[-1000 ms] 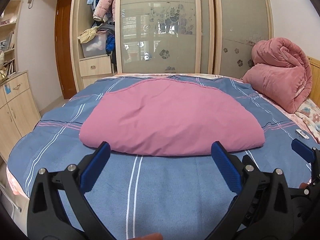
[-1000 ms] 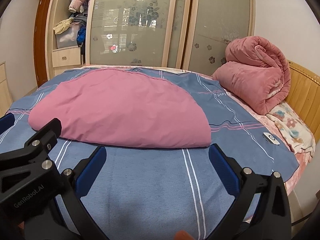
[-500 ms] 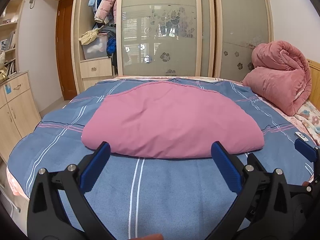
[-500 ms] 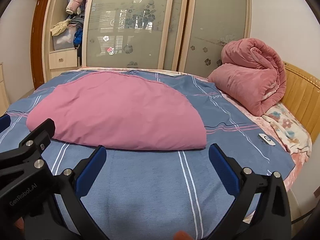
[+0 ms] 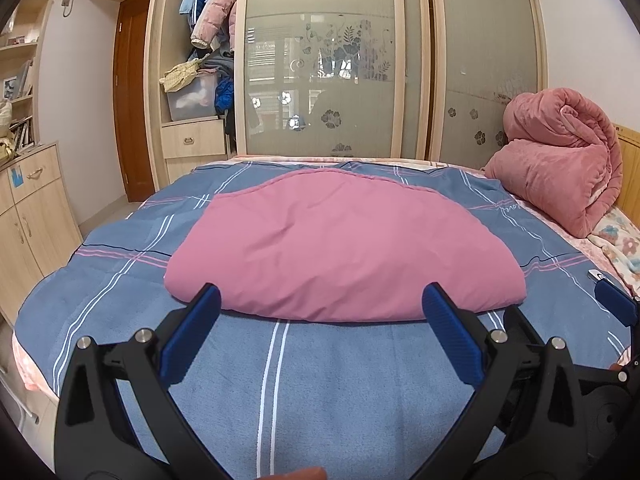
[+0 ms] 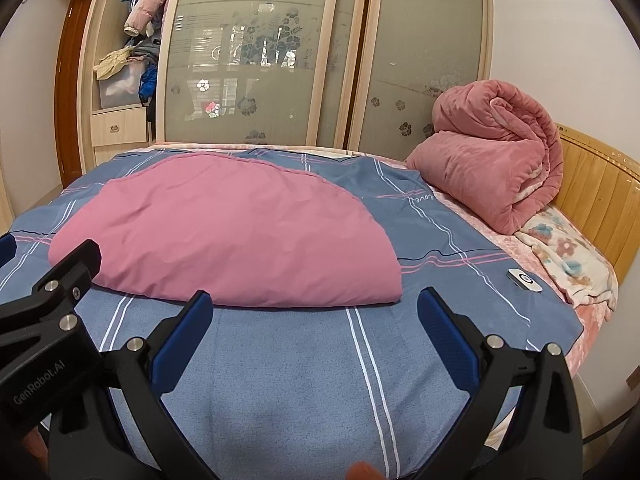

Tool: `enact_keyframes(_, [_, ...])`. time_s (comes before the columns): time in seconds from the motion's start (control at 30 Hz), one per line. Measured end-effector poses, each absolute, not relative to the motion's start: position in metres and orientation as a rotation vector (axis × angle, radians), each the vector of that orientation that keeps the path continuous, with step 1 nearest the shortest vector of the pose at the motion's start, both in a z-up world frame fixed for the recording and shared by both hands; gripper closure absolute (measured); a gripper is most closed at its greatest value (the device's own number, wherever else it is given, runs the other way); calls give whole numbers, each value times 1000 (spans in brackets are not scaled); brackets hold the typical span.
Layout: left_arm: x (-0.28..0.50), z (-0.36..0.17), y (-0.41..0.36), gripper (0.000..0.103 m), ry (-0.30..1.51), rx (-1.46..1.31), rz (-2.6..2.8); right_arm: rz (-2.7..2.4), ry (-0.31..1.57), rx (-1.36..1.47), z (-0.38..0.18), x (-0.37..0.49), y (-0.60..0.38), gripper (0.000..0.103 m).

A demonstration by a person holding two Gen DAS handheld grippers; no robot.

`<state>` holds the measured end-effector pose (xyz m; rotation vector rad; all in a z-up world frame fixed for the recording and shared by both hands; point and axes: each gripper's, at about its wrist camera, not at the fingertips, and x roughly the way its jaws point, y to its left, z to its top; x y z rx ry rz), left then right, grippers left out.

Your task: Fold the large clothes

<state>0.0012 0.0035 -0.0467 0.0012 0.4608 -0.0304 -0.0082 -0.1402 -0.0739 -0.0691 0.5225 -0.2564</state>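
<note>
Bed (image 5: 320, 380) holds folded pink cloth (image 5: 344, 252) beyond both fingers (image 6: 182, 346).

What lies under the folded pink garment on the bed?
The pink garment lies on a blue striped bedcover, which shows all around it. Anything between its folded layers is covered.

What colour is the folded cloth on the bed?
Plain pink folded cloth, clearest in the left wrist view.

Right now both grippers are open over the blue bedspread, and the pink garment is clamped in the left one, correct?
Not quite. The pink garment lies free on the blue bedspread; the left wrist view shows the left gripper open and empty. The right gripper is open too.
</note>
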Motion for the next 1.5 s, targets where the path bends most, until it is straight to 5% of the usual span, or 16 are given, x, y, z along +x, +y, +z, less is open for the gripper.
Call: enact_keyframes(1.5, [3, -46, 8, 2, 466, 7, -52, -261, 518, -79, -76, -10, -143, 1])
